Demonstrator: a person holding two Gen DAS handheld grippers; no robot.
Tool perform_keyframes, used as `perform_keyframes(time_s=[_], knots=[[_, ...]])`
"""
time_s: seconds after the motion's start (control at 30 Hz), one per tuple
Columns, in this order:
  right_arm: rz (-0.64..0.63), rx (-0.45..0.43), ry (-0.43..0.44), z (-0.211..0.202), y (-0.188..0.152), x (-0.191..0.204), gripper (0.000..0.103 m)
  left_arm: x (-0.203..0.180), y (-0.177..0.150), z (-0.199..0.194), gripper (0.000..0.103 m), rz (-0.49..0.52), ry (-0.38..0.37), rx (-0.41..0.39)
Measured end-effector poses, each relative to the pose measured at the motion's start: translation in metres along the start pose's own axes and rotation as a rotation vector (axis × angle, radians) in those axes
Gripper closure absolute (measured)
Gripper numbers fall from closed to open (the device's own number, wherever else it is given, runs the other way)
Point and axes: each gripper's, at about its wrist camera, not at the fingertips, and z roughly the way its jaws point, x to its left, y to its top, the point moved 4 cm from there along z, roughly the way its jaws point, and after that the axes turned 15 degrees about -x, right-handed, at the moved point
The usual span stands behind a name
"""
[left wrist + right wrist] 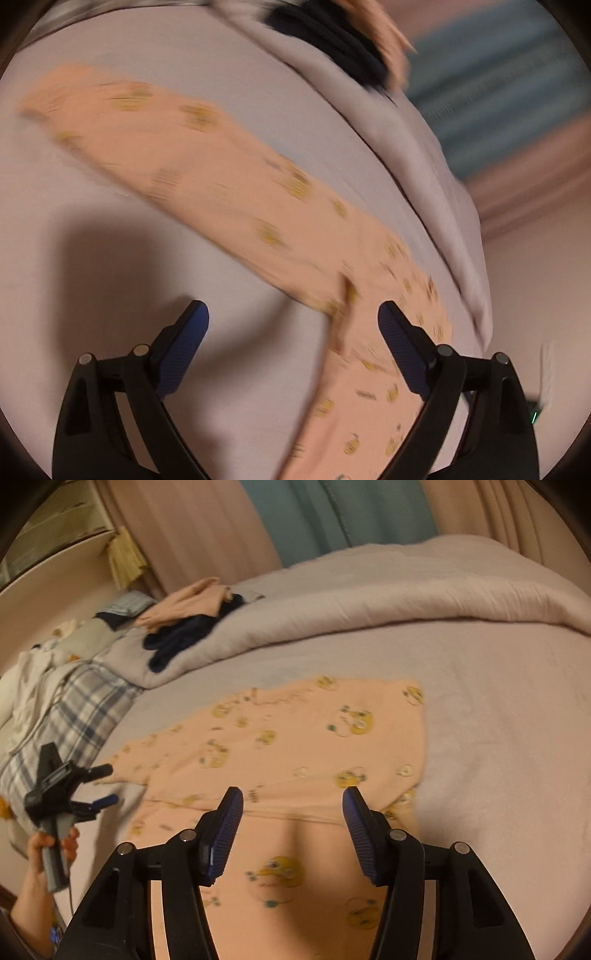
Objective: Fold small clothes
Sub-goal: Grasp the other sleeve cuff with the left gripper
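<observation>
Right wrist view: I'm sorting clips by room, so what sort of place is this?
Most likely a bedroom. The garment lies on a bed with a rolled-back duvet, curtains hang behind, and more clothes are piled on the duvet.

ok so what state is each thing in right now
peach garment: spread flat on the bed, part folded
left claw: open, empty
right claw: open, empty, over the garment
duvet: bunched at the far side
dark clothes: heaped on the duvet
</observation>
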Motion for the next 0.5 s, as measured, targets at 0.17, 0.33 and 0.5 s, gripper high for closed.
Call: perform_keyframes(time_s=[0.17,0.33,0.5], knots=[[-0.018,0.020,0.015,0.004,-0.007,0.010,0.047,0.059,0.033,-0.009,0.011,-0.217,0.042,-0.105],[-0.055,0.026,0.011,0.005,-0.008,0.023,0.047,0.095,0.071,-0.008,0.010,-0.392,0.014,-0.208],[-0.099,0.020,0.018,0.004,-0.010,0.034,0.047,0.120,0.106,-0.014,0.011,-0.477,0.029,-0.282]])
